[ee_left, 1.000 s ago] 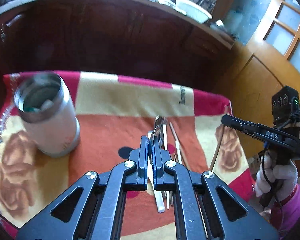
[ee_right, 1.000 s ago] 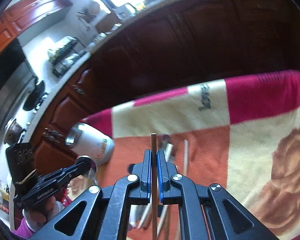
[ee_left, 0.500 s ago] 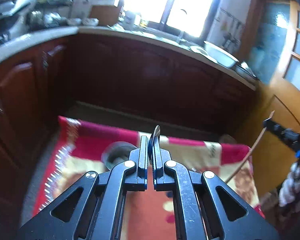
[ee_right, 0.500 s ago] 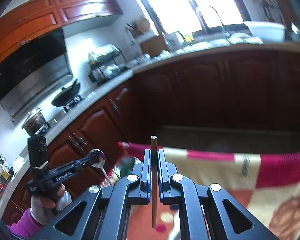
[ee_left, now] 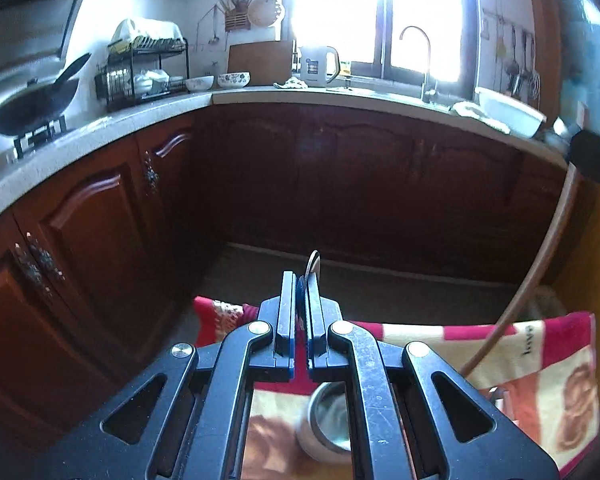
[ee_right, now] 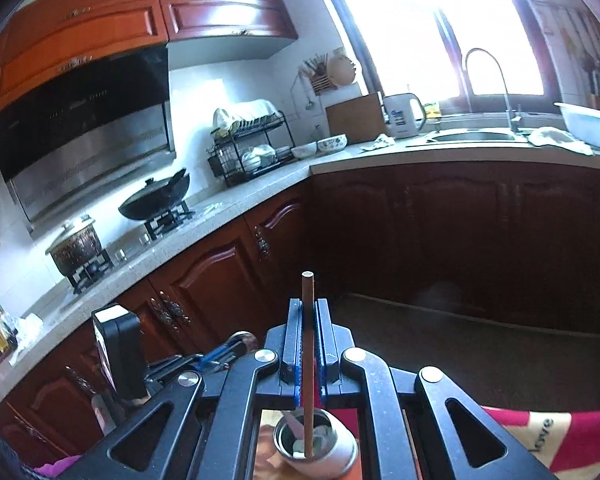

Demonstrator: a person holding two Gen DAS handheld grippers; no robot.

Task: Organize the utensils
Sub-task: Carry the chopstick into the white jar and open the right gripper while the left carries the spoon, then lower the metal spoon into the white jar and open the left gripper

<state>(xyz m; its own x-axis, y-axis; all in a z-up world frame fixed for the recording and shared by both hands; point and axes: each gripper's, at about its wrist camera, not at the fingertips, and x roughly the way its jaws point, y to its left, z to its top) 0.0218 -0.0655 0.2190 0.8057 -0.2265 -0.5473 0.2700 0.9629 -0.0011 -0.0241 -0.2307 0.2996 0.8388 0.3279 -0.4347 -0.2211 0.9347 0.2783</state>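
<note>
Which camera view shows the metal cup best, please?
The right wrist view. There the metal cup shows its open mouth between the right gripper arms, with the chopstick lined up over it. In the left wrist view the cup is blurred and partly hidden behind the left gripper.

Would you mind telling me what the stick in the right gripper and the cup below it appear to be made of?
The chopstick looks like matte brown wood, uniform in colour, possibly bamboo. The cup looks like metal, likely stainless steel: its rim shines silvery, though its outer wall appears pale-coated.

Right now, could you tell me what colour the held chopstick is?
Brown chopstick, clearest in the right wrist view.
</note>
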